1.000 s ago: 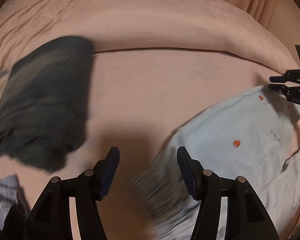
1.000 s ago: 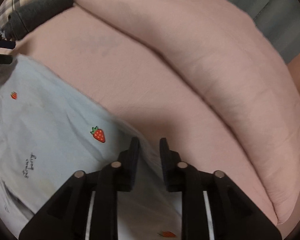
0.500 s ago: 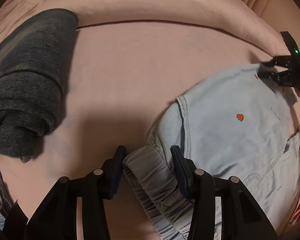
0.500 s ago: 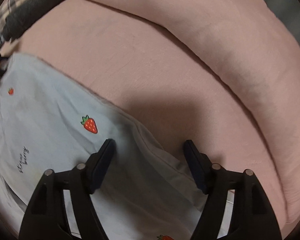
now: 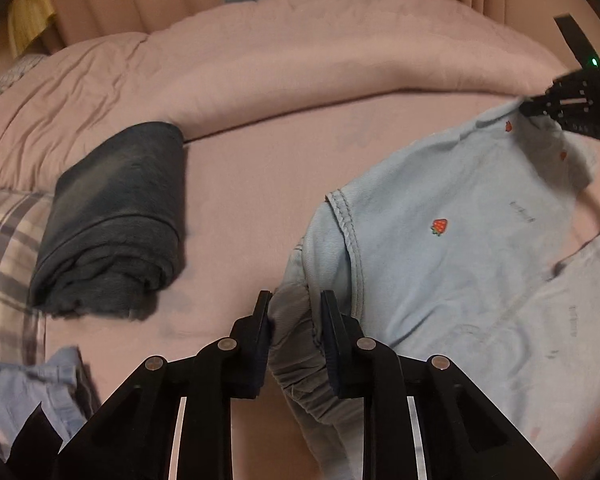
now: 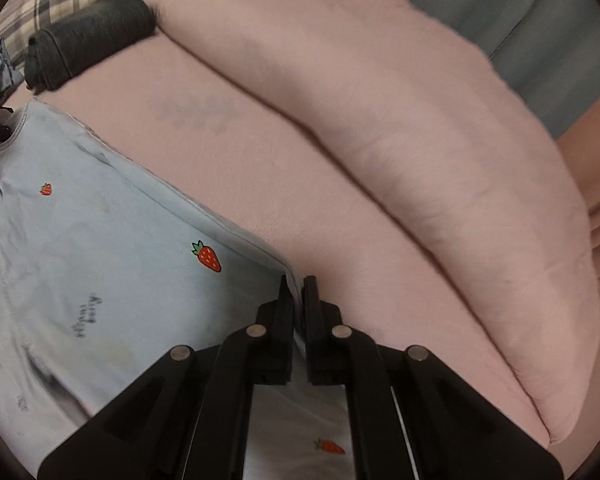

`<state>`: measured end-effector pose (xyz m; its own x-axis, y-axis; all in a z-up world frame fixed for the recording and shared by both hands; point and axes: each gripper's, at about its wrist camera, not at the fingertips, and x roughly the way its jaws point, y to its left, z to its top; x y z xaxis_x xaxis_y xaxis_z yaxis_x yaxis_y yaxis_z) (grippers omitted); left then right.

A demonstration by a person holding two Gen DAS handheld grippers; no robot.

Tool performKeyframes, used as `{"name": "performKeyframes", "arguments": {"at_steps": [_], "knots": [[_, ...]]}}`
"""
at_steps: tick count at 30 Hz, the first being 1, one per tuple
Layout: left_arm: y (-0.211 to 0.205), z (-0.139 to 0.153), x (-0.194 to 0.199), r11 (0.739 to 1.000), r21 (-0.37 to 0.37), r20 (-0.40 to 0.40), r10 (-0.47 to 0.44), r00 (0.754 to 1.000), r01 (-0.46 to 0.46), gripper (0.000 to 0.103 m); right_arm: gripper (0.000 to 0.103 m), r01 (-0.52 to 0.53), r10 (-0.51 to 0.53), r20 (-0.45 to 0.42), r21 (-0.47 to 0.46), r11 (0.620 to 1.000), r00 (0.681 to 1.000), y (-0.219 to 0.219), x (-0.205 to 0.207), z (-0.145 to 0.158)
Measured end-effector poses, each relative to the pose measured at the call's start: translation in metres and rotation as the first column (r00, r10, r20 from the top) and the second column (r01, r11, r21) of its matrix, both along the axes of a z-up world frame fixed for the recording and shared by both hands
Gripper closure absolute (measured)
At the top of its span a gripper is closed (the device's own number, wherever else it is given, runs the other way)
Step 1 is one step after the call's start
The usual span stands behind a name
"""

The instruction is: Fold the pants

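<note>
- Black plastic jaws of the left gripper [image 5: 294,312] are closing on the gathered elastic waistband [image 5: 296,344] of the pants [image 5: 440,248] — the bunched band sits between the pads, which press its sides.
- Over on the other side, the right gripper [image 6: 298,300] is pinched fully together on the thin far edge of the same pants [image 6: 120,260], a sliver of pale cloth caught between the pads.
- Both grips sit along the garment's far edge, one at each end of it, so the cloth hangs taut-ish between them across the middle of the bed [image 5: 268,152], toward its right side.
- By the look of it the fabric is a light, soft denim-like cotton, pale blue with small strawberries: limp, easily creased, not slippery. I'd judge it will sag and drag on the sheet unless both ends lift together.
- Best holds seem to be the stitched places — the thick waistband and the hemmed side seam — since they bunch firmly and won't slide out.
- Beyond, toward the bed's left edge, lies a folded dark garment [image 5: 112,220] beside a plaid pillow [image 5: 4,248]; a pink duvet [image 5: 300,52] is banked along the far edge.
</note>
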<state>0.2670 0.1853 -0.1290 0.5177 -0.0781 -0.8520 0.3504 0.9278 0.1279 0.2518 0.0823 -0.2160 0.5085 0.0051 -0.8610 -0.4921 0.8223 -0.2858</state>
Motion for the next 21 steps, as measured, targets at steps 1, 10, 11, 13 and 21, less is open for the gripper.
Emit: {"name": "performKeyframes", "arguments": {"at_steps": [1, 10, 11, 13, 21], "knots": [[-0.001, 0.003, -0.006, 1.000, 0.000, 0.011, 0.004, 1.000, -0.004, 0.080, 0.099, 0.001, -0.001, 0.011, 0.008, 1.000, 1.000, 0.000, -0.003, 0.014], [-0.008, 0.047, -0.079, 1.000, -0.001, 0.225, 0.003, 0.974, -0.003, 0.081, 0.099, -0.003, -0.004, 0.140, 0.044, 0.999, 0.990, -0.014, -0.075, 0.087], [-0.013, 0.048, -0.091, 1.000, 0.015, 0.255, -0.009, 0.967, 0.005, 0.081, 0.099, -0.002, -0.004, 0.149, 0.046, 0.999, 0.989, -0.016, -0.073, 0.092], [-0.012, 0.044, -0.112, 0.999, 0.000, 0.287, -0.032, 0.958, 0.033, 0.080, 0.099, -0.010, 0.002, 0.180, 0.044, 0.999, 0.984, -0.023, -0.099, 0.103], [-0.010, -0.005, -0.192, 0.994, 0.065, 0.369, -0.104, 0.924, 0.086, 0.080, 0.099, -0.112, 0.109, 0.153, 0.013, 0.994, 0.982, -0.029, -0.221, 0.081]]}}
